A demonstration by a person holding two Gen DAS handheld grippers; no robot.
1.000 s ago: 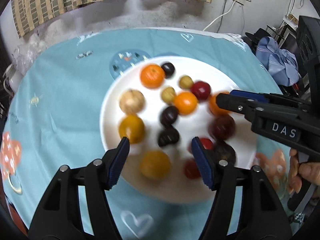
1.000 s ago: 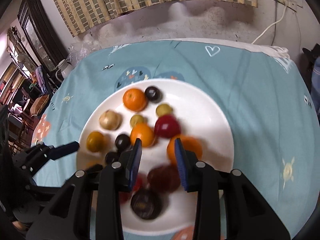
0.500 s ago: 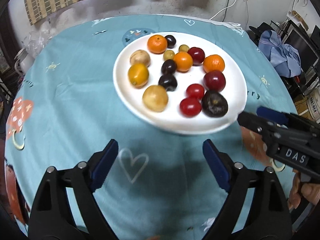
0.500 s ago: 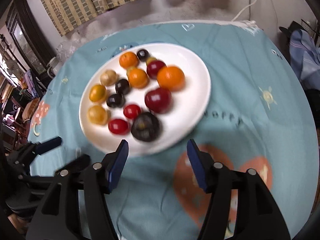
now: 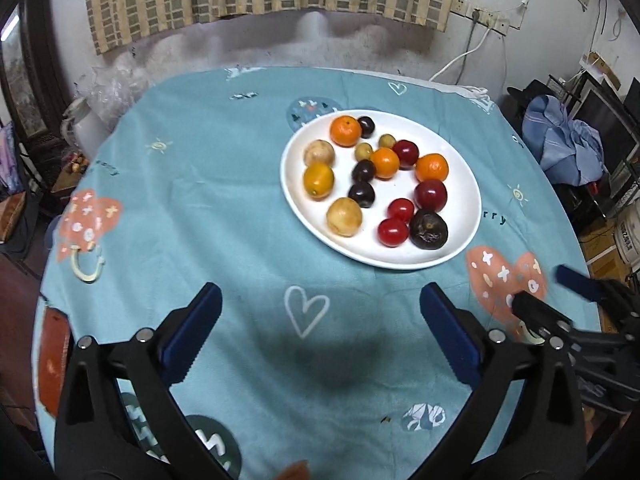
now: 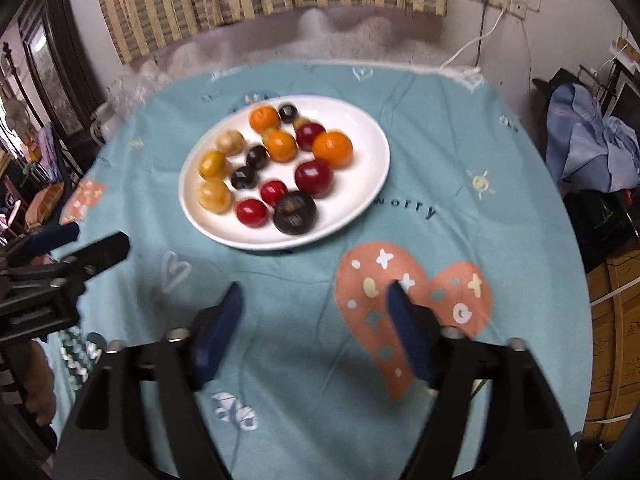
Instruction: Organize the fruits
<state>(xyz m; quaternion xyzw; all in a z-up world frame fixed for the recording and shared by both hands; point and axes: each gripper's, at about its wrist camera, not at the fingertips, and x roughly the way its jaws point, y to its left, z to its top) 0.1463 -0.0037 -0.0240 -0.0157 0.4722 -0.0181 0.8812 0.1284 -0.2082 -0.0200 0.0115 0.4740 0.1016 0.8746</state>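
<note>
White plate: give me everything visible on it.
The white plate is round, shallow and glossy, ceramic by the look, and lies flat on the teal tablecloth, right of centre in the left wrist view. It holds sixteen small fruits: orange, yellow, tan, red, olive and dark purple, some touching. Its rim looks intact. Neither gripper touches it; both sit nearer the camera.

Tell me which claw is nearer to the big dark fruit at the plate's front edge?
Right, slightly. The right claw sits below the dark fruit; the left claw sits lower-left of it. Both empty, jaws opening.
</note>
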